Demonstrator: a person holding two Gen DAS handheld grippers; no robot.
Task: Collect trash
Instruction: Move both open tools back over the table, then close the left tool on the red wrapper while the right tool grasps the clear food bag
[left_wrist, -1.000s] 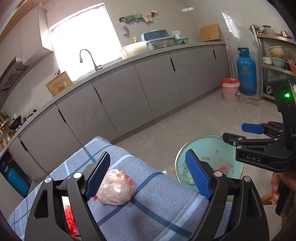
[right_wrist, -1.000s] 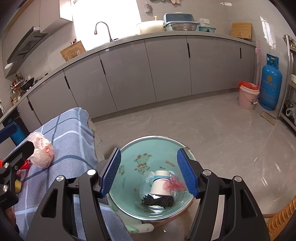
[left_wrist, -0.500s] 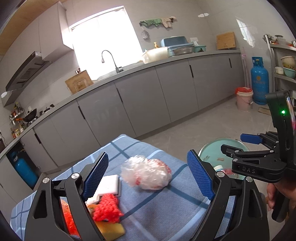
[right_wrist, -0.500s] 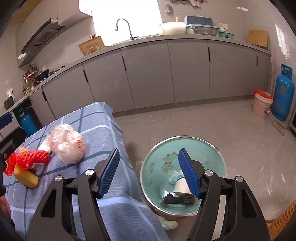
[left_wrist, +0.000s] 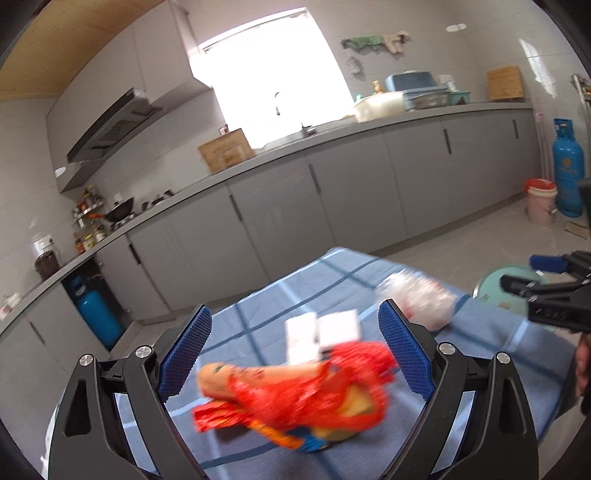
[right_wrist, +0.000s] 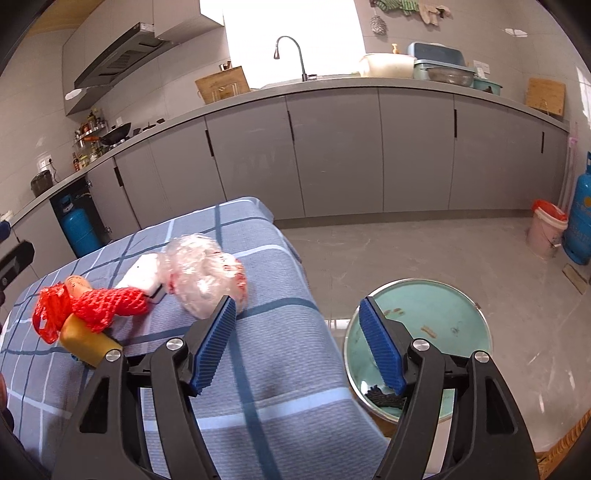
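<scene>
Swings away from the green bowl (right_wrist: 443, 295) and back over the desk (right_wrist: 277, 369), with the left gripper (left_wrist: 295, 317) spread wide, just now opening more, and empty, right above the red net bag (left_wrist: 295, 387) and the white packets (left_wrist: 321, 332). Has the right gripper (right_wrist: 297, 308) open too, just now opening wider, holding nothing, close beside the clear plastic ball (right_wrist: 203, 273). Looks like time to grab more trash, with these things on the desk and some already in the bowl.
</scene>
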